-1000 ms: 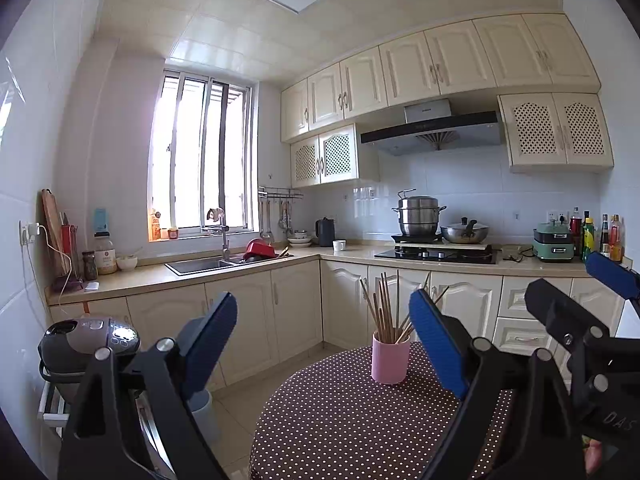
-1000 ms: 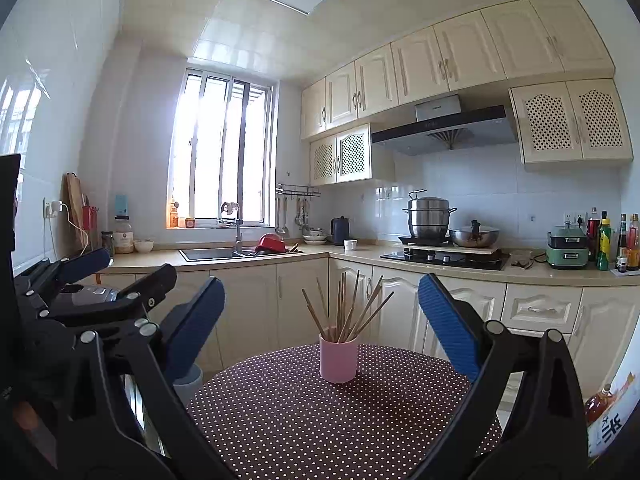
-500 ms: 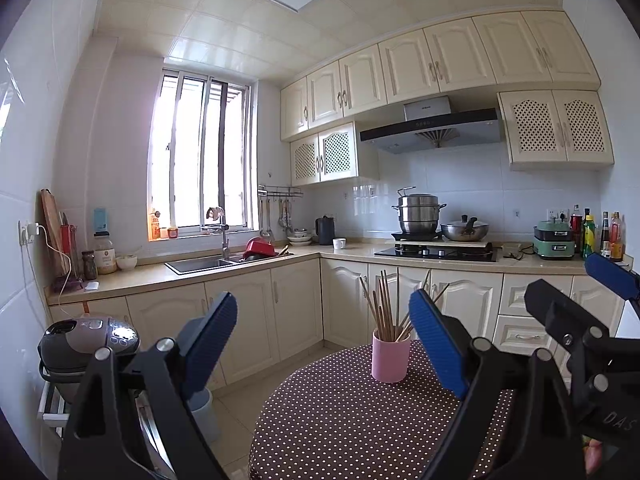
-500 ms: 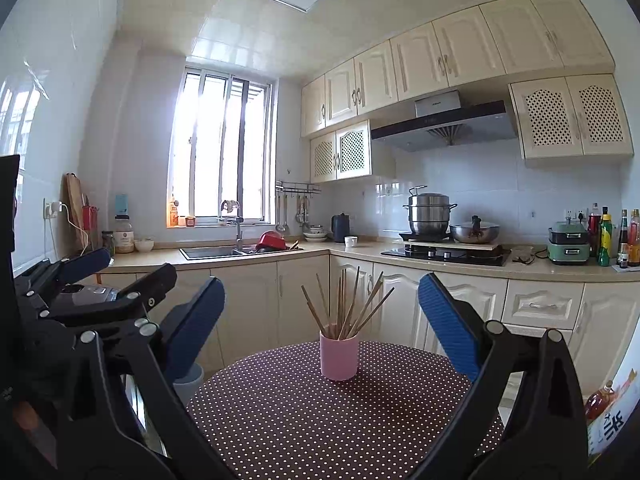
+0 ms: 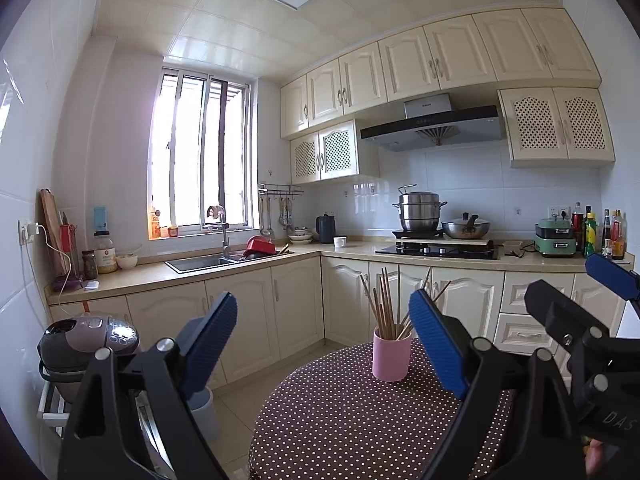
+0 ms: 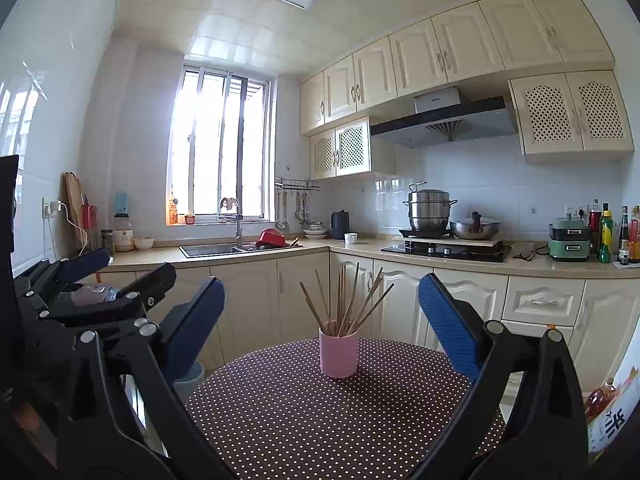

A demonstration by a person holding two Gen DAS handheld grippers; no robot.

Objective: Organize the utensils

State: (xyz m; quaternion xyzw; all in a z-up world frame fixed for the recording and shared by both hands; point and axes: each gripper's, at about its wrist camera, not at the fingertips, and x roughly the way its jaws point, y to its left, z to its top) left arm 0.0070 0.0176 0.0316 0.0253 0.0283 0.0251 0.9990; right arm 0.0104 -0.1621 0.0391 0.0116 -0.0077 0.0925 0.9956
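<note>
The left tool (image 5: 322, 340) hovers above the near edge of a round surface covered in a dark brown cloth with white polka dots (image 5: 340, 420), its blue-padded fingers (image 5: 210, 338) spread wide apart with nothing between them. The right tool (image 6: 320, 316) is held the same way, blue pads (image 6: 446, 322) well apart and empty. The two tools sit side by side; each shows at the edge of the other's view.

A cylindrical pink cup (image 6: 338, 353) stands upright on the dotted surface, toward its far side. A bundle of thin brown wooden chopsticks (image 6: 345, 302) stands in the cup, fanning outward at the top. From the right wrist view the cup sits centred between the open pads, clear of both; from the left wrist view it sits just beside the right-hand pad.

Behind, cream kitchen cabinets (image 5: 256, 312) run under a beige counter with a steel sink (image 5: 200, 263) and a stacked steel steamer pot (image 5: 420, 210) on the stove.
</note>
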